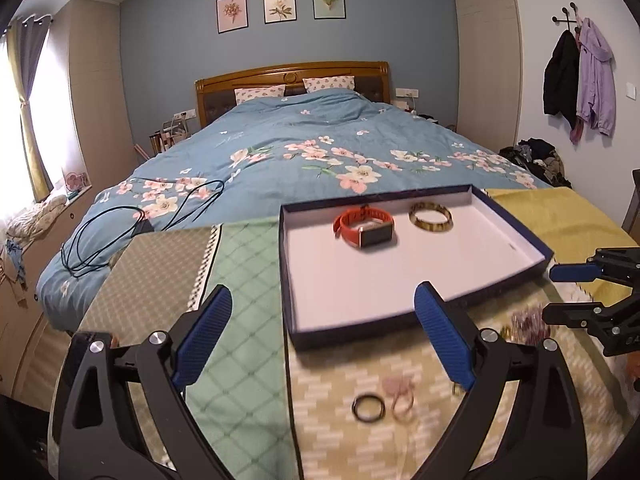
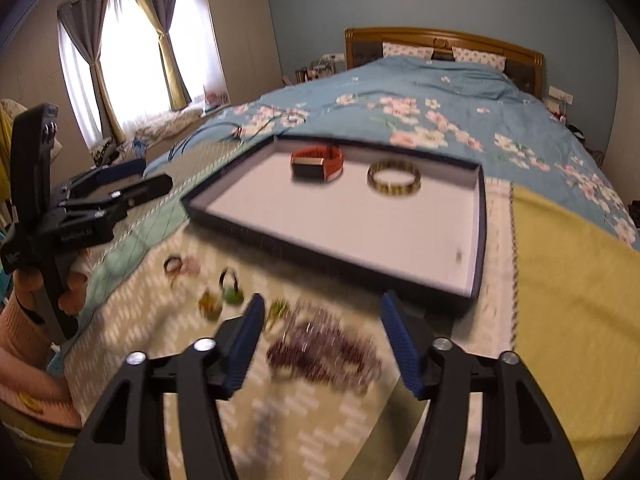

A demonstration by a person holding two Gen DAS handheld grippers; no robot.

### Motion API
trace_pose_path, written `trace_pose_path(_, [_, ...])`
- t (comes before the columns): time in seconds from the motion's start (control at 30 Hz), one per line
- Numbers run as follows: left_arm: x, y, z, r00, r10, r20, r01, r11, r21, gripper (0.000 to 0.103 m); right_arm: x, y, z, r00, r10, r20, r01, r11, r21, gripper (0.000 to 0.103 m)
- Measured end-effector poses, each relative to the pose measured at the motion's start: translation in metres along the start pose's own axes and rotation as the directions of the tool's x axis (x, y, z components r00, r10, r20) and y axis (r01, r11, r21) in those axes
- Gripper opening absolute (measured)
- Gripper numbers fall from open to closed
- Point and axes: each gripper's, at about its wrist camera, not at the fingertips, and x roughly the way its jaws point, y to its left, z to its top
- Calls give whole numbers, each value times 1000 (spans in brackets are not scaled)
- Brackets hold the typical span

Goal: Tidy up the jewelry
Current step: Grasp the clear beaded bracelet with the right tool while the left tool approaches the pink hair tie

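Note:
A shallow dark-blue tray (image 1: 516, 280) (image 2: 336, 254) with a white floor holds an orange watch (image 1: 364, 227) (image 2: 318, 163) and a yellow-brown bangle (image 1: 431, 218) (image 2: 394, 178). On the patterned cloth in front lie a black ring (image 1: 368, 408), a pink ring (image 1: 401, 404), several small green and yellow rings (image 2: 232, 294) and a purple bead necklace (image 2: 324, 350). My left gripper (image 1: 324, 316) is open and empty above the cloth, near the tray's front edge. My right gripper (image 2: 322, 320) is open and empty just over the necklace.
The work surface is at the foot of a bed with a blue floral duvet (image 1: 304, 148). A black cable (image 1: 120, 224) lies on the duvet at the left. A yellow cloth (image 2: 572, 280) lies right of the tray, a green one (image 1: 240, 264) left.

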Motion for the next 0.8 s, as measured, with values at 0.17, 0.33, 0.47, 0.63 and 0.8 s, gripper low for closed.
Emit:
trace_pose_path(0.17, [-16, -5, -16, 999, -40, 3, 40, 999, 14, 91, 0, 18, -18, 999, 18, -32, -20, 999, -38, 37])
trace_pose_path(0.33, [-25, -12, -25, 997, -76, 2, 76, 997, 22, 91, 6, 28, -20, 998, -23, -50, 19, 996, -82, 36])
trace_pose_path(0.47, [-24, -13, -26, 996, -88, -9, 88, 996, 12, 91, 13, 27, -21, 996, -44, -80, 37, 996, -84, 23])
trace_pose_path(0.63, [-25, -12, -27, 994, -105, -13, 105, 994, -4, 91, 11, 21, -21, 996, -38, -80, 34, 998, -57, 13])
trace_pose_path(0.8, [-25, -14, -27, 992, -123, -21, 123, 992, -3, 91, -6, 10, -17, 999, 22, -26, -21, 999, 23, 12])
